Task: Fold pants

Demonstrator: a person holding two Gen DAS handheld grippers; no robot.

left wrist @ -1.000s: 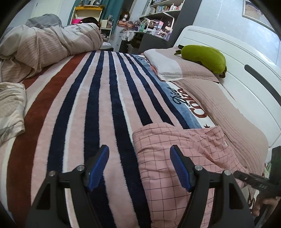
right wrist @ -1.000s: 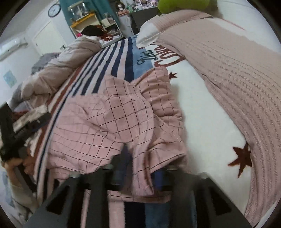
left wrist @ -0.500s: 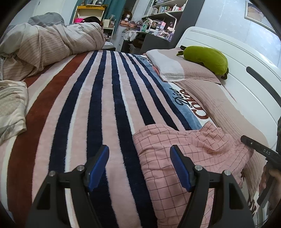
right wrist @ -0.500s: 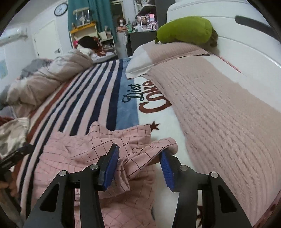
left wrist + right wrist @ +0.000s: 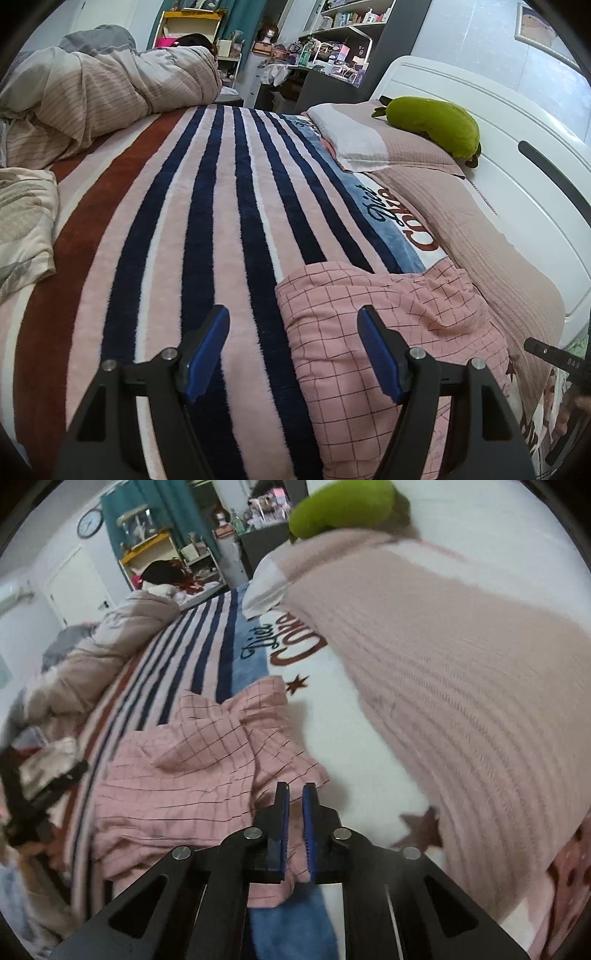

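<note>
On the striped blanket (image 5: 207,229), near the pillow (image 5: 373,144) end of the bed, the pants (image 5: 373,332) are lying in a rumpled pink checked heap, partly gathered on themselves and not yet squared up. I am holding the left gripper (image 5: 293,350) over their near edge with its jaws standing wide apart and nothing between them; one pad is hanging above bare blanket, the other above the cloth. My right gripper (image 5: 293,823) is at the opposite side of the heap, jaws drawn almost together; pink cloth shows in the narrow slot between the pads, and I am reading that as a pinch on a fold of the pants, though the view is blurred by motion.

I am judging the fabric to be light, thin and very limp: it is creasing freely and will sag and slide wherever it is unsupported, and the fleecy blanket will likely drag on it. I would be taking hold at hems or the waistband, where layers are doubled, pinching both layers at matching corners with both grippers and lifting just enough to lay the fold over without bunching.
</note>
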